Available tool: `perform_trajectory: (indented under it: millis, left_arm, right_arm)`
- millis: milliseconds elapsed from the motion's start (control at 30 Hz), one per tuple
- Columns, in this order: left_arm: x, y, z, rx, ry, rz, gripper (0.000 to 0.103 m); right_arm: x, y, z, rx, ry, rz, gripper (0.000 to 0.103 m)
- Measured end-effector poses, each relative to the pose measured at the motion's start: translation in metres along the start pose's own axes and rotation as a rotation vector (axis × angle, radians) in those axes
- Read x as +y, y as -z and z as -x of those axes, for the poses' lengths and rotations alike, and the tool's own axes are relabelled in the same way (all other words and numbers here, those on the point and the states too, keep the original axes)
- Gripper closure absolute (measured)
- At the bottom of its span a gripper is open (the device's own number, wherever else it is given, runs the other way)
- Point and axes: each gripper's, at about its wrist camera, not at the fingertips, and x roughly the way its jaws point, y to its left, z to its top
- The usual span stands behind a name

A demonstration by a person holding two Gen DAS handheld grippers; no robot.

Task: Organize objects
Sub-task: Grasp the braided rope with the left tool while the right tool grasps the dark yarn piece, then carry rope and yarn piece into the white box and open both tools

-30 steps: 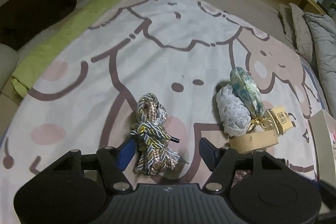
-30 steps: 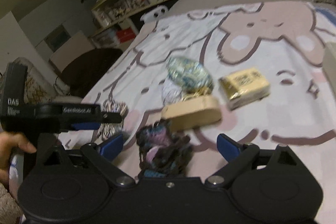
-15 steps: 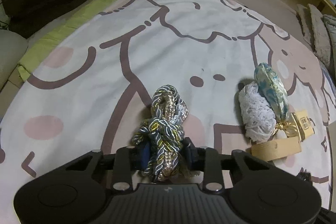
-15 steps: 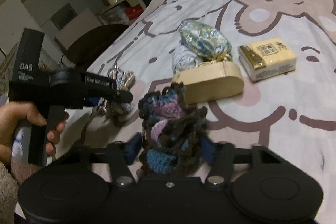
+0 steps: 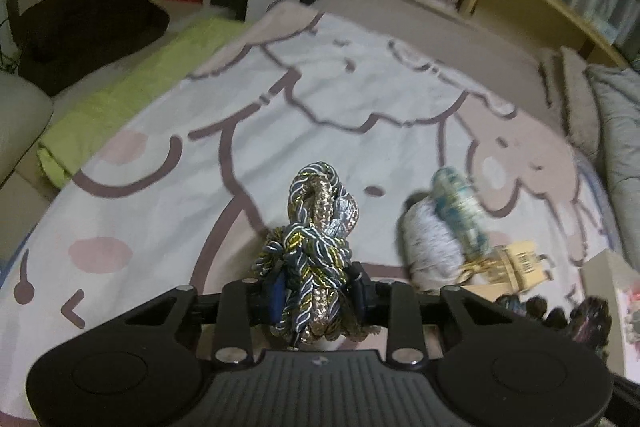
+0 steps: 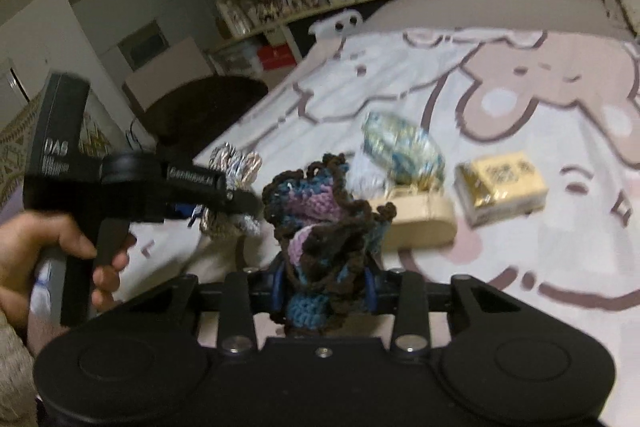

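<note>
**Braided cord and crocheted yarn, both clamped**

Gold-and-grey cord bundle pinched in left gripper; dark crocheted piece clenched in right gripper. Wooden box at two o'clock. Limp loops may snag or slip free.

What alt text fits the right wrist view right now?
The right gripper is shut on a blue, purple and brown crocheted piece above the cartoon blanket. At left, a hand holds the left gripper clamping a braided cord bundle.
</note>
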Motion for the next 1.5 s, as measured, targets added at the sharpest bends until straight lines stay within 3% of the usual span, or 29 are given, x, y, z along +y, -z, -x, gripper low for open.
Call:
perform_trajectory:
  millis: [467, 700, 1100, 1500]
  left_arm:
    - [-0.051, -0.005, 0.053, -0.136, 0.066, -0.127, 0.07]
    - [-0.09, -0.012, 0.061, -0.16, 0.104, -0.192, 0.07]
    - [-0.196, -0.01, 0.044, -0.164, 0.267, -0.289, 0.07]
    - [-0.303, 0.022, 0.005, -0.078, 0.411, -0.354, 0.07]
  right_arm:
    - [-0.032, -0.033, 0.062, -0.103, 0.102, -0.025, 0.066]
    - [-0.063, -0.052, 0.093, -0.159, 0.187, -0.022, 0.066]
    - [-0.161, -0.062, 0.135, -0.184, 0.405, -0.095, 0.065]
    - [-0.228, -0.056, 0.137, -0.148, 0.495, -0.166, 0.065]
